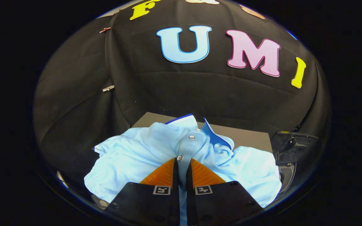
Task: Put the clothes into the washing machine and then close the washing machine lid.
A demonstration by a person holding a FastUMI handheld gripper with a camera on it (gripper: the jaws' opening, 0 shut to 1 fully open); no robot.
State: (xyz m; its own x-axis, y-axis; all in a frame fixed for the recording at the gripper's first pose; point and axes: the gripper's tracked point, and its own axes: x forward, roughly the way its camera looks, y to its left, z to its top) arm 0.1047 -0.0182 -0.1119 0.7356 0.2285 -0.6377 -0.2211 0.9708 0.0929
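Note:
A light blue polo shirt (pixel 137 153) with a darker blue collar lining and white buttons is bunched up just ahead of my fingers. My gripper (pixel 181 163) is shut on the shirt's button placket, with a thin strip of cloth pinched between the two fingers. The shirt spreads to both sides of the fingers and hides what lies under it. To the right of the shirt is a dark machine (pixel 294 147) with a raised lid and a round rim below it.
A grey tabletop (pixel 247 135) shows beyond the shirt, against the black cloth wall. Metal clips (pixel 108 88) hold the cloth at the left.

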